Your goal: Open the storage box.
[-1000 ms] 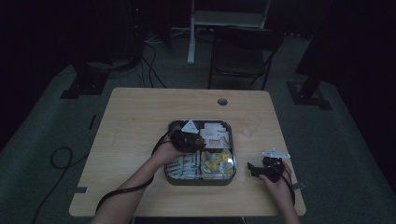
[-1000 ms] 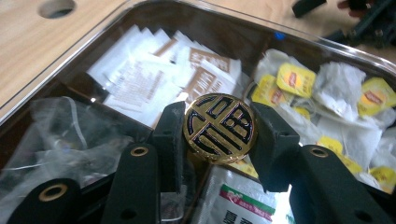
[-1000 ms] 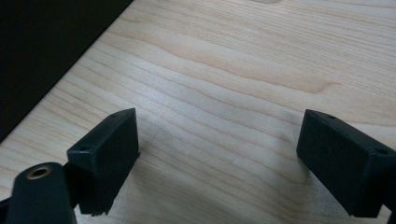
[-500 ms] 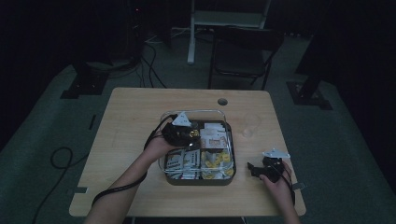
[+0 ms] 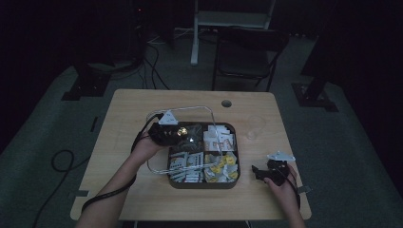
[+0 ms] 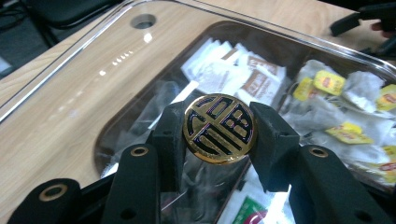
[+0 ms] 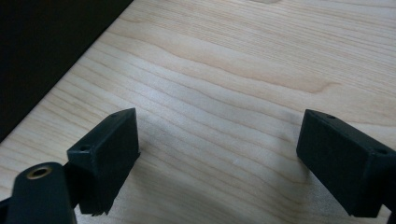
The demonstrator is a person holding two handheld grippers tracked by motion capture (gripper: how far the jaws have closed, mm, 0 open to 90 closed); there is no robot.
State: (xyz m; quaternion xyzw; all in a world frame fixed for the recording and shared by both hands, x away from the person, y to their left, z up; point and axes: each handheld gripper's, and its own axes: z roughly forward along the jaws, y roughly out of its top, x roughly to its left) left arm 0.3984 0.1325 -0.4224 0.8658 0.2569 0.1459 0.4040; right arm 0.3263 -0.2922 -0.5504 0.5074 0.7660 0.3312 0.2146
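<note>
A dark square tray (image 5: 204, 185) sits mid-table, its four compartments holding tea bags and white sachets (image 6: 243, 74). My left gripper (image 5: 177, 133) (image 6: 219, 140) is shut on the round gold-and-black knob (image 6: 218, 127) of a clear lid (image 5: 190, 109). It holds the lid above the tray, offset to the tray's left. My right gripper (image 5: 259, 172) (image 7: 219, 135) rests on bare wood right of the tray. Its jaws are wide open with nothing between them.
A faint clear cup (image 5: 254, 127) stands on the table right of the tray's far corner. A cable hole (image 5: 226, 103) lies near the table's far edge. A dark chair (image 5: 247, 52) stands beyond the table, and cables lie on the floor at the left.
My left gripper has moved the lid by its knob, away from me and to the left. The right gripper has stayed in place.
</note>
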